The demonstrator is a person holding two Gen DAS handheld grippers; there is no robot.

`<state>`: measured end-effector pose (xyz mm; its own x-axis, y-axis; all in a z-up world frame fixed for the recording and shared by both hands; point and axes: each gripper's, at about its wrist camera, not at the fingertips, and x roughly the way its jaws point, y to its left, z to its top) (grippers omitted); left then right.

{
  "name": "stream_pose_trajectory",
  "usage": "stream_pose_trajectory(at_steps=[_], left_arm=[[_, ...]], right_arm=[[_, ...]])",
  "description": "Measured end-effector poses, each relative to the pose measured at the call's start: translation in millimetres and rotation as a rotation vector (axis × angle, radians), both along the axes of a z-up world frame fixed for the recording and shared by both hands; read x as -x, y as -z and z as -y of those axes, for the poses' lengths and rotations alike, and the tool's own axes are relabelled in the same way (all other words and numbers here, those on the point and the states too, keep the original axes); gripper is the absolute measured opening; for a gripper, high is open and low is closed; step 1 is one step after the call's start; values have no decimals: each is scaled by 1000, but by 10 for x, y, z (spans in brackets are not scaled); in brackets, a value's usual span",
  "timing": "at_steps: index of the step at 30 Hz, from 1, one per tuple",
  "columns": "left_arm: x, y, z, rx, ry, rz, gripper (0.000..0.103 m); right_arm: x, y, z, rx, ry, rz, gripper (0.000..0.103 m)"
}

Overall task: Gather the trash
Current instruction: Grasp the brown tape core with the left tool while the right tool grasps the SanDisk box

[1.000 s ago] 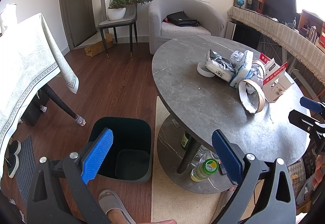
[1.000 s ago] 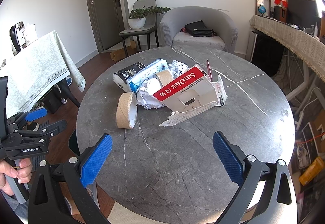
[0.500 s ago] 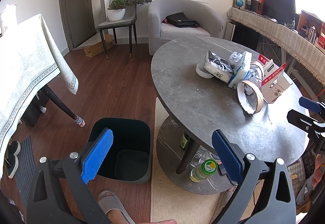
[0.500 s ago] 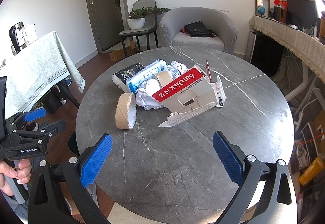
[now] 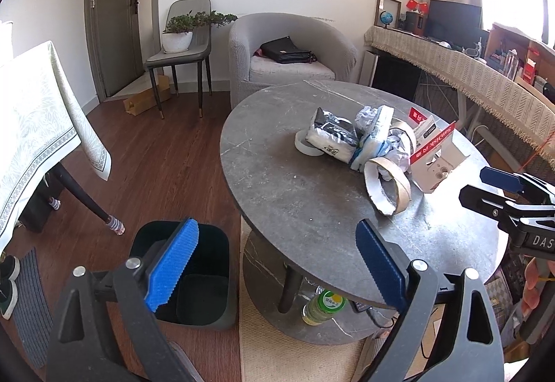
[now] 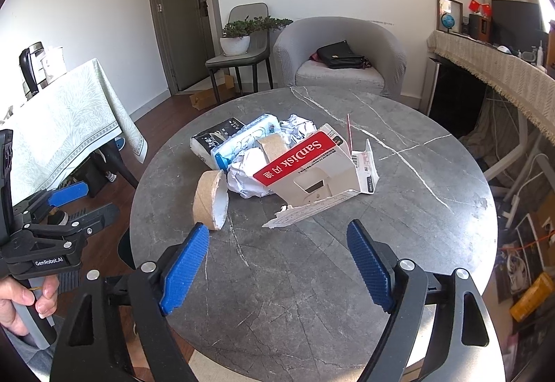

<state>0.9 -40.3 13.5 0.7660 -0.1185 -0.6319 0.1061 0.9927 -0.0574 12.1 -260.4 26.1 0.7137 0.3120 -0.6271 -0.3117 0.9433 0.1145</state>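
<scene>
A pile of trash lies on the round grey marble table (image 6: 416, 194): a torn white and red SanDisk box (image 6: 312, 170), a cardboard tape roll (image 6: 208, 198), crumpled white paper (image 6: 248, 170), a blue and white wrapper (image 6: 242, 139) and a black and white packet (image 6: 211, 139). The pile also shows in the left wrist view (image 5: 374, 146). A dark bin (image 5: 194, 278) stands on the floor left of the table. My right gripper (image 6: 277, 264) is open and empty over the table's near part. My left gripper (image 5: 277, 264) is open and empty above the bin and table edge.
A white tape ring (image 5: 305, 146) lies beside the pile. A green-capped bottle (image 5: 322, 307) stands on the table's lower shelf. A table with a pale cloth (image 5: 38, 111) is at the left. A grey armchair (image 5: 291, 52) and a chair with a plant (image 5: 180, 45) stand behind.
Both grippers have shifted slightly forward toward the table; the trash pile appears a little nearer. Both stay open and empty.
</scene>
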Motion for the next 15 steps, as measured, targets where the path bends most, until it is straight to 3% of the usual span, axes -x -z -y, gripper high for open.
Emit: stream_pose_trajectory(at_steps=[2,4,15], left_arm=[[-31,25,102,8,45,-14,73],[-74,53,204,25,91,-29,67],[-316,161,588,61,214,-69,51]], right_arm=[[-10,3,21,-6,5,-2,77],[-30,3,68,-10,11,-3,73],[-167,23,364,-53,36,-6,65]])
